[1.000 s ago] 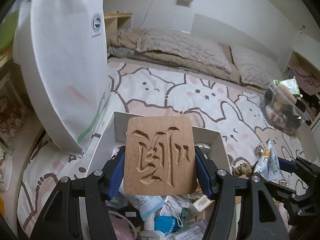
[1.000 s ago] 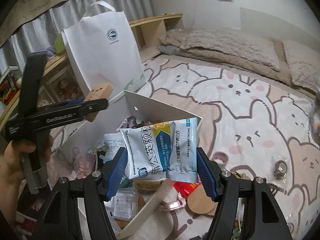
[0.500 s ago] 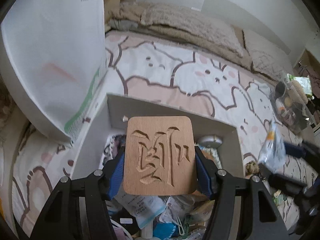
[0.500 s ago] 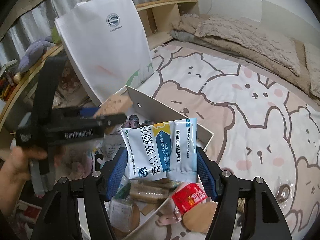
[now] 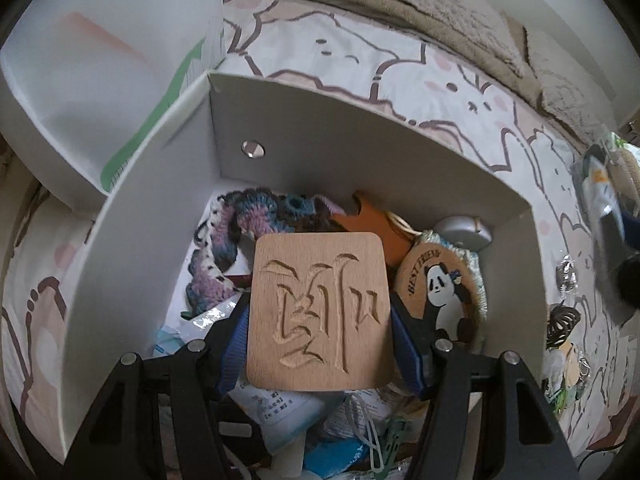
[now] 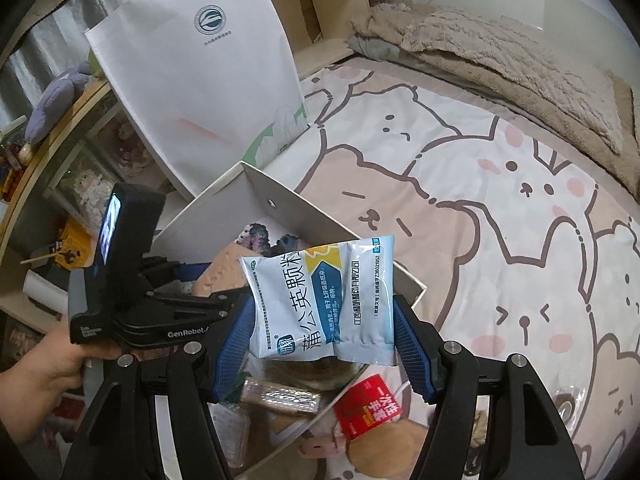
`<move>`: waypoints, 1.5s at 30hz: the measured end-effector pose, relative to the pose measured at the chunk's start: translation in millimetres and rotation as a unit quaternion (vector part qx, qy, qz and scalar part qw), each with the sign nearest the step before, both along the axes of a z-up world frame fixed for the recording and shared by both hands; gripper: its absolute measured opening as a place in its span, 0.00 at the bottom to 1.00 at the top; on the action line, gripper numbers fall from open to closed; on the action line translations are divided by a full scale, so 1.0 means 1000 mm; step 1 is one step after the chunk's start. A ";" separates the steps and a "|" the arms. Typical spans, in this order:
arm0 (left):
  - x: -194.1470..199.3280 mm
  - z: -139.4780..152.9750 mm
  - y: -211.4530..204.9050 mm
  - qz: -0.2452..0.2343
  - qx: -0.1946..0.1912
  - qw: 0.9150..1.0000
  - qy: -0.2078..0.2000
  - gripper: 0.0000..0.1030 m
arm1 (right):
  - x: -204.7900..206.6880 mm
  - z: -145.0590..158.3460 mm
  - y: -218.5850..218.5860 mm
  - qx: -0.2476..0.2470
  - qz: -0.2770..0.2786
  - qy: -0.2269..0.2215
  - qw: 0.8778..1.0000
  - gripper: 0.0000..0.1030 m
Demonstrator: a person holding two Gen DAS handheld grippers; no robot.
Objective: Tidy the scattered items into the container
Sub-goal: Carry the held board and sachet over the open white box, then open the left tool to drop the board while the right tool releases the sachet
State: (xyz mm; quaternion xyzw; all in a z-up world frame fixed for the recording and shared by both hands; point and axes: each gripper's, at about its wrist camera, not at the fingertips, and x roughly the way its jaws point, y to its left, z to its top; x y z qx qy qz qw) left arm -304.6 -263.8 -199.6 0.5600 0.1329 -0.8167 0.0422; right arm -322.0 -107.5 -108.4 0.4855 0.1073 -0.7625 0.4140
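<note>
My left gripper (image 5: 320, 320) is shut on a carved wooden coaster (image 5: 320, 312), held low inside the white box (image 5: 360, 128) above its jumbled contents. In the right wrist view that left gripper (image 6: 180, 280) reaches into the box (image 6: 304, 216) from the left, held by a hand (image 6: 44, 368). My right gripper (image 6: 324, 336) is shut on a light blue medicine sachet (image 6: 320, 300), hanging over the box's near right corner. A panda coaster (image 5: 440, 284) and crocheted yarn piece (image 5: 232, 236) lie in the box.
A white tote bag (image 6: 200, 80) stands against the box's far left side. A red packet (image 6: 372, 404) lies by the box on the cartoon bedsheet (image 6: 500, 200). Small trinkets (image 5: 564, 276) are scattered right of the box. A folded beige blanket (image 6: 500, 48) lies at the back.
The left gripper has dropped with the coaster down into the box and tipped more downward. The right gripper has carried the sachet leftward over the box's corner.
</note>
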 end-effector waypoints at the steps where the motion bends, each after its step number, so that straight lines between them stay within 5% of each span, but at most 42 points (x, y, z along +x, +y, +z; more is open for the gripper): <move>1: -0.001 -0.003 0.001 0.002 -0.001 1.000 -0.004 0.61 | -0.003 -0.001 0.000 0.000 -0.001 -0.001 1.000 0.66; 7: -0.003 -0.009 -0.001 0.006 0.014 1.000 -0.015 0.63 | -0.013 -0.004 -0.001 0.001 0.002 -0.009 1.000 0.66; 10: -0.002 -0.008 -0.004 0.017 0.018 1.000 -0.020 0.87 | -0.014 -0.006 -0.003 -0.001 0.004 -0.014 1.000 0.66; 25: 0.024 0.014 -0.018 0.036 0.010 0.999 -0.021 0.87 | -0.020 -0.034 -0.031 -0.013 0.021 -0.079 0.997 0.66; 37: 0.043 0.028 -0.022 0.059 0.009 0.998 -0.018 0.87 | -0.007 -0.070 -0.045 0.057 0.057 -0.084 0.993 0.67; 38: 0.043 0.028 -0.021 0.057 0.008 0.998 -0.017 0.87 | -0.006 -0.070 -0.045 0.059 0.056 -0.081 0.993 0.68; 40: 0.044 0.030 -0.020 0.053 0.006 0.998 -0.016 0.87 | -0.005 -0.067 -0.042 0.052 0.056 -0.064 0.995 0.97; 45: 0.046 0.032 -0.019 0.051 -0.006 0.999 -0.011 0.87 | -0.003 -0.056 -0.031 0.036 0.043 -0.042 0.998 1.00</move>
